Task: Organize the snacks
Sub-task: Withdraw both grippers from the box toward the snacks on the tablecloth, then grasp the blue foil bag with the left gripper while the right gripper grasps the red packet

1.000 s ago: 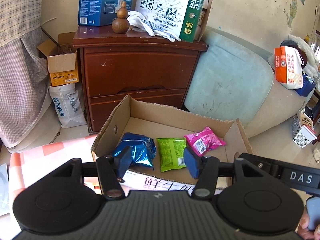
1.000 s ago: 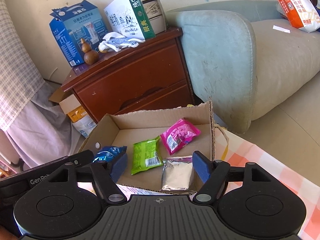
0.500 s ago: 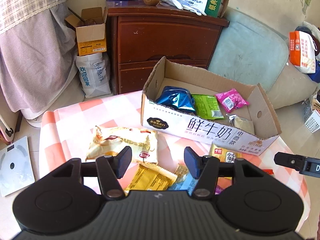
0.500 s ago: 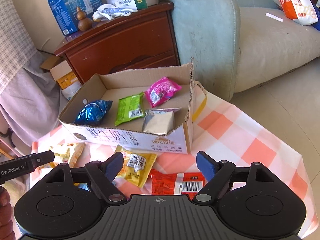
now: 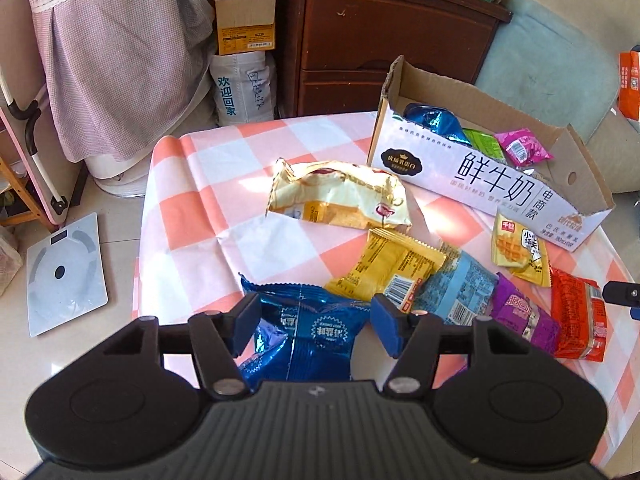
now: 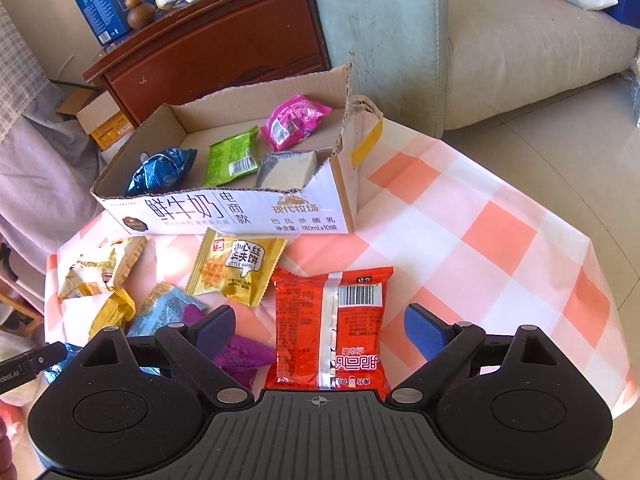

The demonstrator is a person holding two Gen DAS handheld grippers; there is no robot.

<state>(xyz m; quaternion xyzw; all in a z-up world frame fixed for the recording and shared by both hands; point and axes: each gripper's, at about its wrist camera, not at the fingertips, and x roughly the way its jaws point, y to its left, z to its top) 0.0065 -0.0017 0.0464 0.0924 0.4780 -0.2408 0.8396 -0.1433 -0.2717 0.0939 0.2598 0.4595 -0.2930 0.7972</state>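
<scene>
Loose on the checked cloth of the bench (image 6: 460, 216): red packet (image 6: 332, 328), barcode side up, at the near edge; yellow waffle packet (image 6: 236, 268) just beyond it, touching the front wall of the cardboard box (image 6: 240, 212); purple packet (image 5: 524, 316), light blue packet (image 5: 460, 284), yellow packet (image 5: 392, 264), cream bag (image 5: 340, 196) and dark blue bag (image 5: 316, 332) spread toward the left. Inside the box: blue foil bag (image 6: 164, 170), green packet (image 6: 232, 156), pink packet (image 6: 294, 120) and silver packet (image 6: 288, 170). Right claw (image 6: 318, 330) above the red packet, jaws opening and wide apart, pads clear of the wrapper on both sides. Left claw (image 5: 314, 322) over the dark blue bag, jaws opening, pads apart and pinching nothing. Behind the bench, a dark wooden cabinet (image 5: 384, 32) and a pale green sofa (image 6: 384, 20); a white scale (image 5: 64, 272) on the floor.
</scene>
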